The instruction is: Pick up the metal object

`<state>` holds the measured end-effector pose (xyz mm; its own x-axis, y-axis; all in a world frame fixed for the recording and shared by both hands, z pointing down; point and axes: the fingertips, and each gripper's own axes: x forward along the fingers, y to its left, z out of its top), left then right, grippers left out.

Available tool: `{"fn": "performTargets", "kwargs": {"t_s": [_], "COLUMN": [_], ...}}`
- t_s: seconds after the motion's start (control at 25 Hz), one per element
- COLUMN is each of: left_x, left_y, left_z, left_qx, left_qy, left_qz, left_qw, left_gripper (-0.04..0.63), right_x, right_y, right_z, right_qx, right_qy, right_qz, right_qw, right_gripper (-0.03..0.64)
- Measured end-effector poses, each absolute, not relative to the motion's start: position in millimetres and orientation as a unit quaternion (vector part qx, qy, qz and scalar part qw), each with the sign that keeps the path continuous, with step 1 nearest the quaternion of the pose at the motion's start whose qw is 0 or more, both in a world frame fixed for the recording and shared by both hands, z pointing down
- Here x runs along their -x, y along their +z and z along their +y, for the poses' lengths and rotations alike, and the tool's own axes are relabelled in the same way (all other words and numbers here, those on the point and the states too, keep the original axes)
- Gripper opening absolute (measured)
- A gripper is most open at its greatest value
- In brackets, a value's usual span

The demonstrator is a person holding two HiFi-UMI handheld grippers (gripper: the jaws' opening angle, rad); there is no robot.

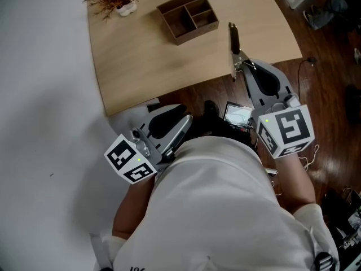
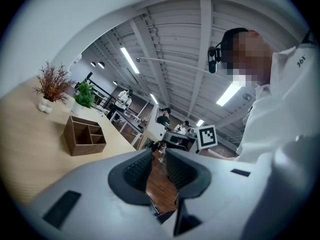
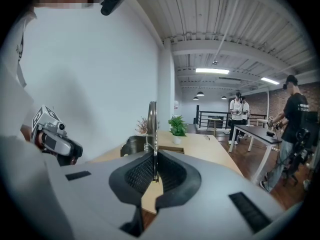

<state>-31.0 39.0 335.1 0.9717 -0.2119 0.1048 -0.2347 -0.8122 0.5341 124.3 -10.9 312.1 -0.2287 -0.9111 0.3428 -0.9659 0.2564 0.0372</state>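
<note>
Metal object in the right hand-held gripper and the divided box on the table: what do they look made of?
The metal object looks like steel, with a smooth grey sheen along its thin strip. Its far end looks darker in the head view, perhaps a plastic grip. The box seems to be wood, matte brown, though the grain is too small to confirm.

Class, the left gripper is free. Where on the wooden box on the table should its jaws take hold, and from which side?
Take a thin upright wall of the wooden box, probably best the long one nearest the table edge, coming straight down. The box sits flat, open top up, and looks too wide to span, so the left gripper's open jaws should straddle a wall.
</note>
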Motion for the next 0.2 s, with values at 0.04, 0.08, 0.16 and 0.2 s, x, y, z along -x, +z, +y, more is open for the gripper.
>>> {"fn": "performTargets", "kwargs": {"t_s": [0.04, 0.08, 0.16, 0.2], "left_x": [30.9, 31.0, 32.0, 32.6], "left_y": [334.9, 334.6, 334.0, 333.7], "left_z": [38.6, 37.9, 35.6, 34.3], "left_qx": [-0.951, -0.951, -0.950, -0.950], "left_qy": [0.021, 0.021, 0.021, 0.021], "left_qz": [-0.119, -0.121, -0.127, -0.129], "left_qw": [0.284, 0.284, 0.284, 0.284], "left_gripper": [0.081, 0.081, 0.081, 0.081], "right_x": [-124.5, -124.2, -123.5, -123.1], "right_y": [312.1, 312.0, 311.6, 311.4], "right_z": [-12.3, -14.2, -18.8, -21.3], "right_qx": [-0.601, -0.599, -0.595, -0.594], "right_qy": [0.092, 0.093, 0.093, 0.093], "right_qz": [-0.780, -0.781, -0.784, -0.785], "right_qw": [0.150, 0.150, 0.150, 0.149], "right_gripper": [0.005, 0.005, 0.005, 0.005]}}
